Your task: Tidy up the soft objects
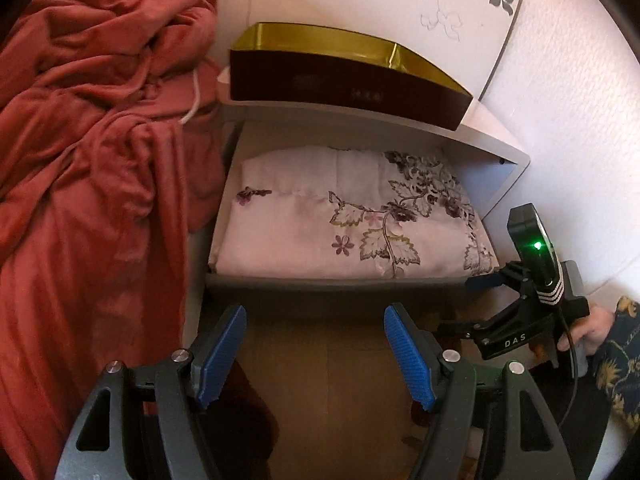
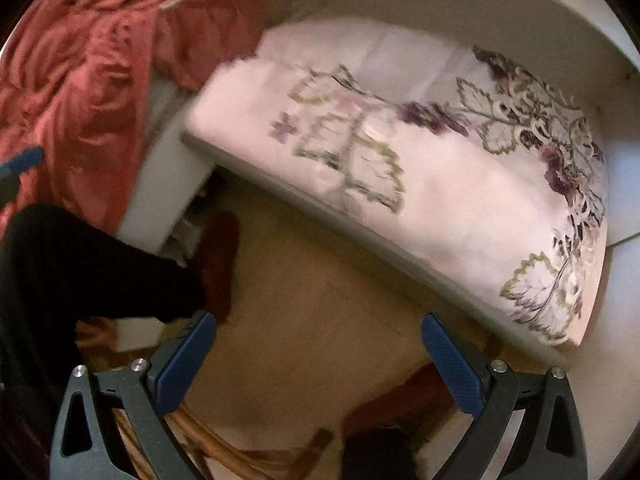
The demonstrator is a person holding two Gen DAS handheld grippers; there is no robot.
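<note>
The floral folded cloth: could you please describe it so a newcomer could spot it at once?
Find the white bedside shelf unit against the wall. In its lower compartment lies the pale pink folded cloth, printed with purple flowers and green-edged leaves, unlike the plain rust-red blanket heaped beside it.

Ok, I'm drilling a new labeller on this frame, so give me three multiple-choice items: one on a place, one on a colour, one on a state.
1. Where does the floral folded cloth lie?
A. in the open drawer
B. on the floor
C. inside the box

2. What colour lines the dark box on top?
A. silver
B. gold
C. blue

3. How is the left gripper?
A. shut on cloth
B. shut, empty
C. open, empty

Answers: 1 A, the drawer front edges it; 2 B, the lining shines gold; 3 C, blue pads stand apart over floor.
</note>
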